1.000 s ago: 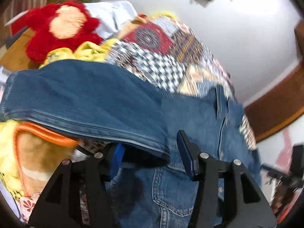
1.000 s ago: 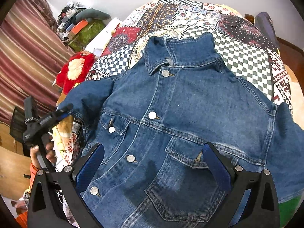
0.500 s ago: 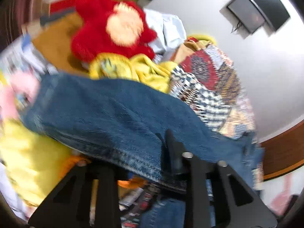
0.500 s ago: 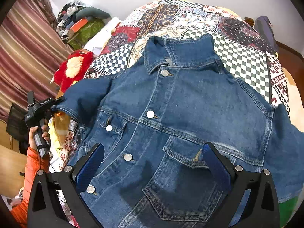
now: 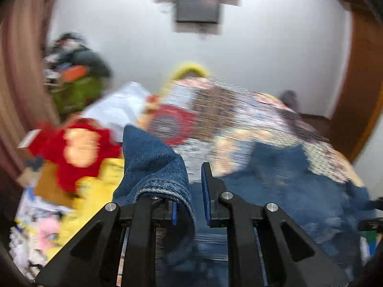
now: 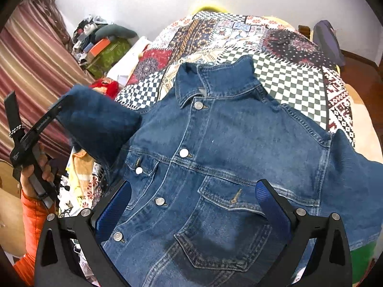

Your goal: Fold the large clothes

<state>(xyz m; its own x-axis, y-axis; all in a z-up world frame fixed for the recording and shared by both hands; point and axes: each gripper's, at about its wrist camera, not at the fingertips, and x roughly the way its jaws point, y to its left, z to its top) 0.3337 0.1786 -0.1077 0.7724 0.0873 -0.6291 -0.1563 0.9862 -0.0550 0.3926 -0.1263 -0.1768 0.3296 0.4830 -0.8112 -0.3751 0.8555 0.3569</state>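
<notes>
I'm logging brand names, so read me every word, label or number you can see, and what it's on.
White lettering along the left claw: too small to read.
Small white mark lower on the same tool: too blurred to read.
No other text is legible in either view.

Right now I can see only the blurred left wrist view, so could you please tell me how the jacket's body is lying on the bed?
Observer: The denim jacket lies front up on the patchwork quilt, buttoned, with its collar at the far end from the right camera.
Operator: Thank you. Is the right claw holding anything?
Observer: No, the right claw is open and empty, above the jacket's lower front.
Operator: And the sleeve on the far side from mine?
Observer: That other sleeve is spread outwards to the side, not folded in.
</notes>
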